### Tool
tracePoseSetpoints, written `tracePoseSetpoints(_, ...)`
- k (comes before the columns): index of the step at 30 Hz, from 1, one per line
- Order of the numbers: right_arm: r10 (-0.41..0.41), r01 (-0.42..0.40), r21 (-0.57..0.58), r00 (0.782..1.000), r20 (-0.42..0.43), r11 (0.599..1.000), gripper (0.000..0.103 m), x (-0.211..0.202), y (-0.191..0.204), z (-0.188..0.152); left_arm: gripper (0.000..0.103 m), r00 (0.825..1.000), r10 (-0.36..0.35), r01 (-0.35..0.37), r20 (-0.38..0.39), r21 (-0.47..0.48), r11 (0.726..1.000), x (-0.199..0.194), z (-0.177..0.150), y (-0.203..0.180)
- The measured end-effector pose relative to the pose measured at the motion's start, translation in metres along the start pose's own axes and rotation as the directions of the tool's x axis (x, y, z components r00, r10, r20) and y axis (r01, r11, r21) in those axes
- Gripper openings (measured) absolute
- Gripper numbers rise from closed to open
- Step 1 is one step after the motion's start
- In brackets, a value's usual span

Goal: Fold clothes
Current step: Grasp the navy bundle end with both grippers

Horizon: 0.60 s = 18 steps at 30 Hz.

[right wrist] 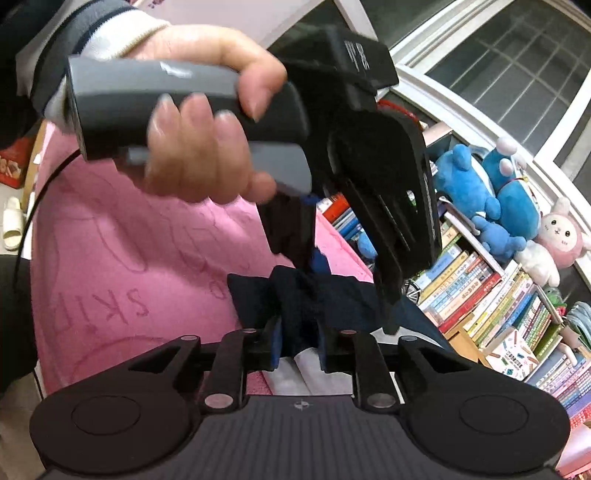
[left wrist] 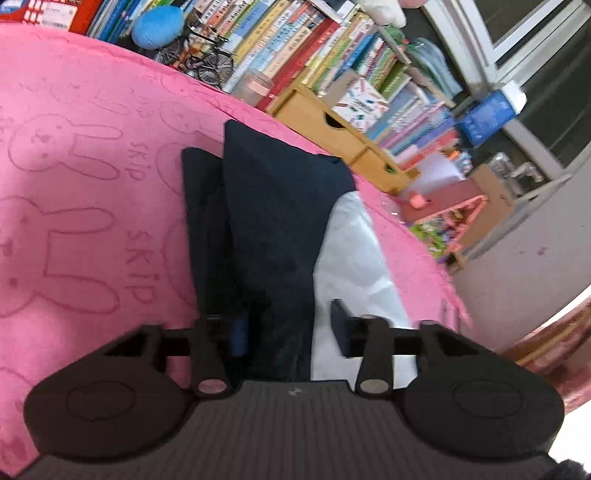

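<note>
A dark navy garment (left wrist: 273,206) lay on a pink rabbit-print blanket (left wrist: 81,155), partly folded, with a white piece of fabric (left wrist: 354,251) showing along its right edge in the left wrist view. In that view the left gripper (left wrist: 288,325) stood over the near end of the garment: its left finger, with a blue pad (left wrist: 238,332), rested against the dark cloth, while the right finger (left wrist: 341,326) sat over the white fabric, apart from the navy cloth's edge. The gap between the two looked moderately wide, and the cloth passed up between them, yet whether the pads pressed on it could not be told from this angle. In the right wrist view the right gripper (right wrist: 297,349) had its jaws drawn narrow around a bunched fold of the navy garment (right wrist: 306,299), the blue pads (right wrist: 275,347) touching the cloth on both sides, with white fabric (right wrist: 295,373) visible just beneath. Above it a person's hand (right wrist: 199,147), in a pale-cuffed sleeve (right wrist: 122,33), held the left gripper's grey handle, its black fingers pointing down at the far side of the same fold. Bookshelves (right wrist: 498,310) and plush toys (right wrist: 491,192) stood beyond the blanket.
</note>
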State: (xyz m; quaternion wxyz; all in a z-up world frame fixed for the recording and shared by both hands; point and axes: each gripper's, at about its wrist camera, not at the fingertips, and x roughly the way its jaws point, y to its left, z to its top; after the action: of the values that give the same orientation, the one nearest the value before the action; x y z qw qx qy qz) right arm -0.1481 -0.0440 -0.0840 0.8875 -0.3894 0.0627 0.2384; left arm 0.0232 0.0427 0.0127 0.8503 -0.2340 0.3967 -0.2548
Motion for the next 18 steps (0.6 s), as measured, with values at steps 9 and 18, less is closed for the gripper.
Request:
tracePoseSetpoints(9, 0.066, -0.064, 0.091, 0.998, -0.014, 0.994, 0.023, 0.001, -0.019, -0.001, 0.011, 0.997, 0.071, -0.072, 0.023, 0.045, 0.996, -0.02, -0.02, 0.007)
tracePoseSetpoints(18, 0.271, -0.265, 0.31, 0.962, 0.024, 0.913, 0.031, -0.012, -0.054, -0.012, 0.011, 0.991, 0.12, -0.127, 0.062, 0.124, 0.984, -0.028, -0.03, 0.001)
